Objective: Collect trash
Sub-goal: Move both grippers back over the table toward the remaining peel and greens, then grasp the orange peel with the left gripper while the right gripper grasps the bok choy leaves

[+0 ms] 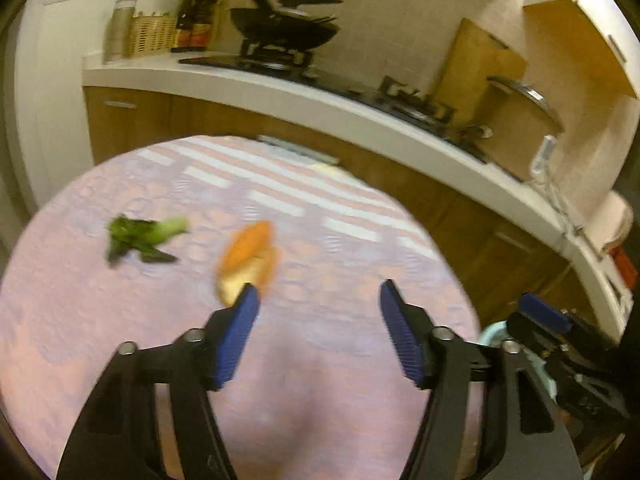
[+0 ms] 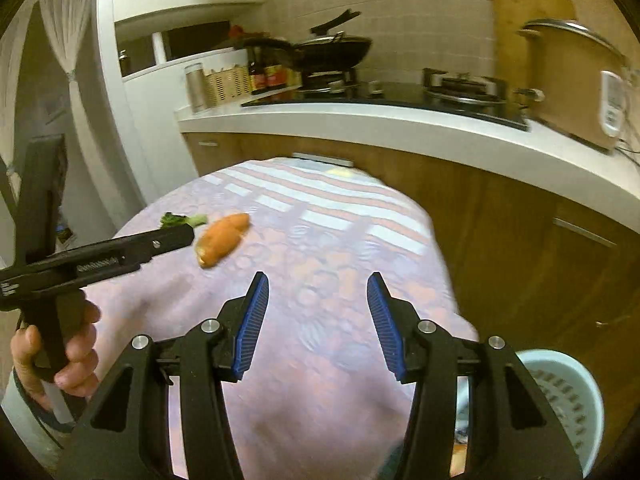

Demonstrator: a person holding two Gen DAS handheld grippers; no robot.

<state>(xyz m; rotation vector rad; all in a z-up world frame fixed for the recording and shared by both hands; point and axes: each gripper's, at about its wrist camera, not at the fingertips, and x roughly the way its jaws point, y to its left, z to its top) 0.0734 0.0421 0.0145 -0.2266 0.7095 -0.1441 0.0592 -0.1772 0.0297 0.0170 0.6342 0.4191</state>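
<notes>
Kitchen. A white counter (image 2: 400, 124) on wood cabinets runs along the tiled back wall; it carries a hob with a black wok (image 1: 280, 28), a large pot (image 2: 572, 76), a cutting board (image 1: 476, 64), bottles and a wicker holder. In front of the counter stands a table (image 1: 320, 420) under a pink-and-lilac patterned cloth. Below the table's right edge sits a pale blue perforated bin (image 2: 560, 392).

Two pieces of trash lie on the cloth, near each other but apart: an orange peel (image 1: 248, 260), curled, pale inner side showing at its near end, and a green vegetable scrap (image 1: 140, 236) to its left.

Left gripper (image 1: 316, 292): fingers spread wide, holding nothing. Its left blue pad (image 1: 236, 340) overlaps the near end of the peel in its own view; contact cannot be confirmed. In the right wrist view this gripper reaches in from the left, its tip close to both scraps.

Right gripper (image 2: 318, 280): fingers spread wide, holding nothing, above bare cloth, well short of the peel.
</notes>
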